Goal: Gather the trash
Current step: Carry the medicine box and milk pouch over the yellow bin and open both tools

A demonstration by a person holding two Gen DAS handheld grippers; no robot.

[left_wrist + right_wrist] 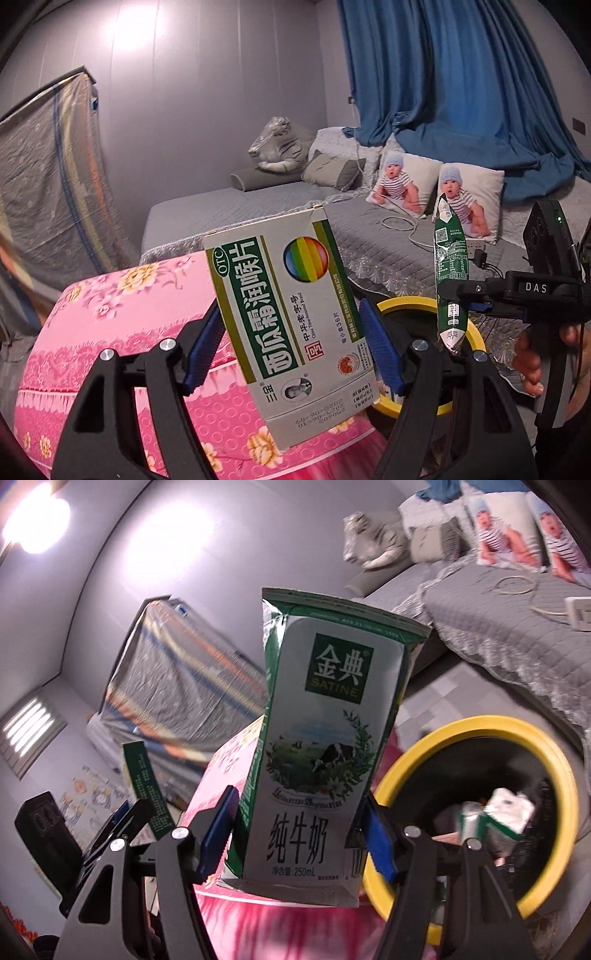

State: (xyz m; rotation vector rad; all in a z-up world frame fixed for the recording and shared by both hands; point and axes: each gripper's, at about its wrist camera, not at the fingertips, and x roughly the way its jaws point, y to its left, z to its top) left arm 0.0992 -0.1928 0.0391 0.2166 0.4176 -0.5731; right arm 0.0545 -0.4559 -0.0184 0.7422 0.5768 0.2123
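Note:
My left gripper (291, 343) is shut on a white and green medicine box (291, 317), held up above the pink flowered surface (110, 332). My right gripper (299, 834) is shut on a flattened green and white milk carton (317, 760). In the left wrist view that carton (450, 273) shows edge-on, held above the yellow-rimmed trash bin (476, 332). In the right wrist view the bin (554, 760) lies to the right of the carton, with several pieces of trash (498, 812) inside. The left gripper with the box's edge (144, 779) shows at the lower left there.
A bed (295, 199) with a grey cover stands behind, with baby-print pillows (469, 192), a white cable (402, 221) and a power strip (580, 613) on it. Blue curtains (461, 74) hang at the back right. A plastic-covered frame (48, 177) leans on the left wall.

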